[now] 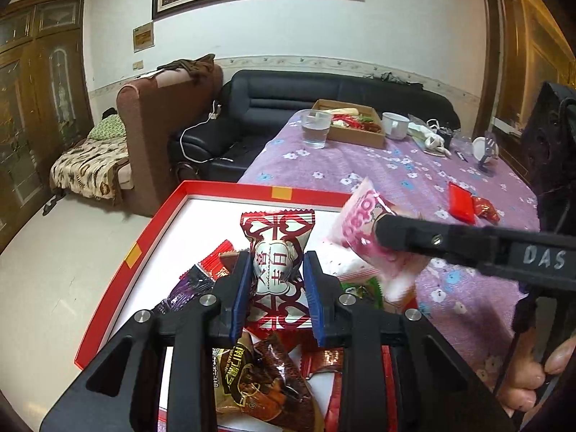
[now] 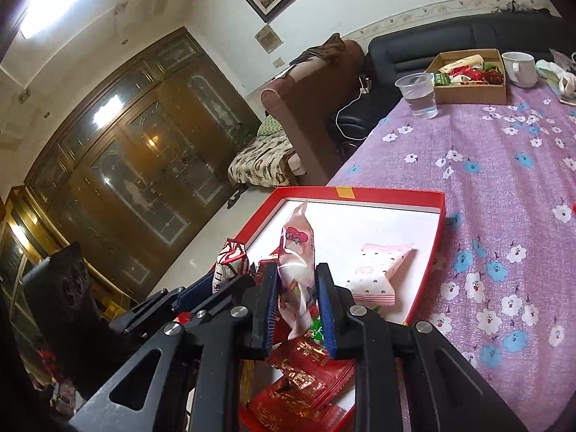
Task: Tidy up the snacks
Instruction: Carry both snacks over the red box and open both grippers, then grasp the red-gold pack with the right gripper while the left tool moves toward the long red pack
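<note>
My left gripper [image 1: 276, 288] is shut on a red-and-white wrapped candy [image 1: 276, 252], held upright above the red box [image 1: 230, 189]. My right gripper [image 2: 297, 297] is shut on a pink-and-white snack packet [image 2: 297, 270], also above the box [image 2: 360, 191]; the packet shows in the left wrist view [image 1: 360, 230] with the right gripper's black finger across it. Several wrapped snacks lie in the box: a brown packet [image 1: 259, 381], red packets [image 2: 306, 378], a white-pink dotted packet [image 2: 378, 273]. The left gripper and its candy [image 2: 230, 262] appear at the left of the right wrist view.
The box sits at the near left corner of a table with a purple flowered cloth [image 1: 378, 165]. Farther back stand a plastic cup of water [image 1: 316, 129], a cardboard box of snacks [image 1: 356, 122], a white mug [image 1: 395, 125]. Red packets [image 1: 471, 203] lie on the cloth at right.
</note>
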A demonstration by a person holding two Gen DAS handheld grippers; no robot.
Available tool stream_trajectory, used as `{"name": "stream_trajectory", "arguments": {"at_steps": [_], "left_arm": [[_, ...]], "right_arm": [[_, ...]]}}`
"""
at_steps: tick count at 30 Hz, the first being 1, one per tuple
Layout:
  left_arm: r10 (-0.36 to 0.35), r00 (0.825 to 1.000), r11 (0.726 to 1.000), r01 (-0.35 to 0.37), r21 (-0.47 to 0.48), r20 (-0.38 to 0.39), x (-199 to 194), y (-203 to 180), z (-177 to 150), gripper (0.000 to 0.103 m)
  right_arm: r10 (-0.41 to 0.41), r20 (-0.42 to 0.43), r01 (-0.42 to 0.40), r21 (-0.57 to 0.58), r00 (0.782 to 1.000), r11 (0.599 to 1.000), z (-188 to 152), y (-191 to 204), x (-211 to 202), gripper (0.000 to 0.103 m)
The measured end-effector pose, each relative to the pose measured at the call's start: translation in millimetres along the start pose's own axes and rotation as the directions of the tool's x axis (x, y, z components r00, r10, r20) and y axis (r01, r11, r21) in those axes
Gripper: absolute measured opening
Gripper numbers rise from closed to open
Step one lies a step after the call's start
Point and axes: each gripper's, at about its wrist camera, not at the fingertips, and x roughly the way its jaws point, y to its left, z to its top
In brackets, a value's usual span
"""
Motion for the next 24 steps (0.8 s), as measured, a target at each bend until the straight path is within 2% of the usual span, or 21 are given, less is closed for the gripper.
{"name": "stream_trajectory", "arguments": {"at_steps": [2,4,6,10,11,13,15,17,20,22,24], "left_arm": [[0.017,1.000,1.000,-0.017,-0.009,-0.010,3,3,0,0.038],[0.032,0.999,0.999,-0.032,-0.025,-0.006,3,4,0,0.061],[0.051,0.999,0.998,-0.050,-0.040,0.015,0,4,2,0.069],[0.053,0.998,0.997,-0.051,-0.049,0.036,-3,2,6,0.076],[0.051,0.998,0.998,-0.049,-0.046,0.038,-3,0,6,0.076],[0.043,0.998,0.999,-0.041,-0.028,0.039,-2,-8,8,0.076],[0.031,0.999,1.000,-0.031,-0.004,0.036,-1,-18,10,0.076],[0.009,0.999,1.000,-0.010,0.023,0.035,-2,-29,12,0.076],[-0.022,0.999,0.997,0.020,0.071,0.029,0,-50,14,0.077],[-0.041,0.999,0.994,0.038,0.104,0.020,2,-66,15,0.077],[-0.066,0.998,0.989,0.066,0.135,-0.002,6,-81,16,0.077]], "right_arm": [[0.003,0.008,-0.003,0.010,1.000,1.000,1,-4,-2,0.024],[0.002,0.019,-0.002,0.021,1.000,1.000,2,-10,-6,0.027],[-0.006,0.034,0.005,0.038,0.999,0.999,4,-18,-13,0.035],[-0.061,0.074,0.053,0.107,0.995,0.993,15,-51,-33,0.038],[-0.086,0.085,0.074,0.135,0.993,0.988,18,-64,-41,0.041],[-0.157,0.106,0.135,0.185,0.982,0.973,24,-90,-58,0.042],[-0.255,0.135,0.218,0.242,0.957,0.945,30,-123,-83,0.044],[-0.332,0.136,0.282,0.293,0.933,0.914,36,-153,-103,0.050],[-0.465,0.130,0.391,0.376,0.875,0.840,41,-204,-136,0.051],[-0.505,0.138,0.402,0.445,0.852,0.800,43,-236,-155,0.054],[-0.489,0.148,0.342,0.543,0.860,0.767,41,-271,-168,0.054]]}}
